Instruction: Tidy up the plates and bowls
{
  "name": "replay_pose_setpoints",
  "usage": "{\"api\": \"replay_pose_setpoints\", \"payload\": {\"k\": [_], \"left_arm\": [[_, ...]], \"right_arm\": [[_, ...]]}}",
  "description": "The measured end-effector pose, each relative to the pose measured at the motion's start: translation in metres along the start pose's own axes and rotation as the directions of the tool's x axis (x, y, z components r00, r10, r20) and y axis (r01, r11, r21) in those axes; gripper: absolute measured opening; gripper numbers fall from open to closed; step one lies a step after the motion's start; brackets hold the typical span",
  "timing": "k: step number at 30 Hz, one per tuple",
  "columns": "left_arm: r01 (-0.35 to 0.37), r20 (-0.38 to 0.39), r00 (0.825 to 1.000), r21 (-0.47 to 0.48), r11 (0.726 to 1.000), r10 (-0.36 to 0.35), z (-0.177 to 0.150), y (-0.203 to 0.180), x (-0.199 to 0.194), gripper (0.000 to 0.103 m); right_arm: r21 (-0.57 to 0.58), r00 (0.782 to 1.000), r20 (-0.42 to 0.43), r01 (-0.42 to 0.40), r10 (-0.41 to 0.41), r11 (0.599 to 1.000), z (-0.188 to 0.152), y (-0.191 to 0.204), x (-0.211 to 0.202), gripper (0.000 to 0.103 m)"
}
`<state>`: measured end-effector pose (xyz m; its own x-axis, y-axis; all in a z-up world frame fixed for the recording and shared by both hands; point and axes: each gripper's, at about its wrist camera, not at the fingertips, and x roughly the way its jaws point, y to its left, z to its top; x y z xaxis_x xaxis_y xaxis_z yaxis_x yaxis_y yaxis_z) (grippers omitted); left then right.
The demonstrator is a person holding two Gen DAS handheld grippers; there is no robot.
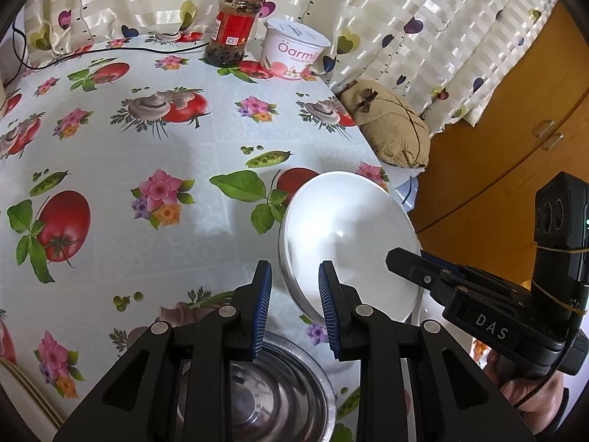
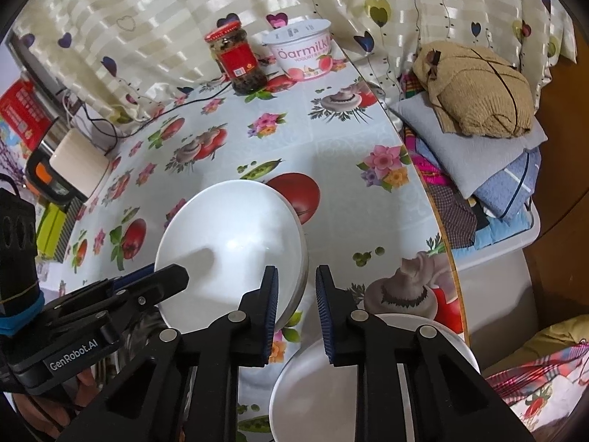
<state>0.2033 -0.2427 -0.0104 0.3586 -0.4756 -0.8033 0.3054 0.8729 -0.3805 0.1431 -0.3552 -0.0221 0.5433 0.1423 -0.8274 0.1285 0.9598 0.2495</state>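
Observation:
A white bowl (image 1: 349, 243) (image 2: 232, 250) is held tilted above the flowered tablecloth (image 1: 154, 147). Both grippers are at its rim. My left gripper (image 1: 294, 305) stands with its jaws either side of the bowl's near rim, pads a little apart. My right gripper (image 2: 296, 305) stands the same way at the opposite rim. A steel bowl (image 1: 257, 386) sits below the left gripper. A white plate or bowl (image 2: 331, 386) sits below the right gripper. Whether the pads press the rim is hard to tell.
A red-lidded jar (image 1: 233, 25) and a yogurt tub (image 1: 294, 51) stand at the table's far edge by the curtain. Folded clothes and a tan cushion (image 2: 478, 92) lie beyond the right edge. A cup (image 2: 77, 162) and boxes stand at the left. A striped plate edge (image 1: 22, 386) is at lower left.

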Motion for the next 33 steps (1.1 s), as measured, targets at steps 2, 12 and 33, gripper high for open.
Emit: {"api": "replay_pose_setpoints", "payload": {"k": [2, 12, 33], "left_arm": [[0.001, -0.001, 1.0, 0.002, 1.0, -0.001, 0.0, -0.001, 0.0, 0.027], [-0.008, -0.007, 1.0, 0.015, 1.0, 0.008, -0.001, -0.004, 0.004, 0.027], [-0.03, 0.051, 0.998, 0.016, 0.999, 0.029, -0.001, -0.006, -0.032, 0.027]], "right_arm": [[0.005, 1.0, -0.001, -0.003, 0.003, 1.0, 0.0, -0.001, 0.001, 0.02], [-0.003, 1.0, -0.002, -0.002, 0.002, 1.0, 0.0, 0.002, 0.001, 0.015], [-0.035, 0.999, 0.044, -0.013, 0.015, 0.999, 0.004, 0.023, -0.023, 0.015]]}}
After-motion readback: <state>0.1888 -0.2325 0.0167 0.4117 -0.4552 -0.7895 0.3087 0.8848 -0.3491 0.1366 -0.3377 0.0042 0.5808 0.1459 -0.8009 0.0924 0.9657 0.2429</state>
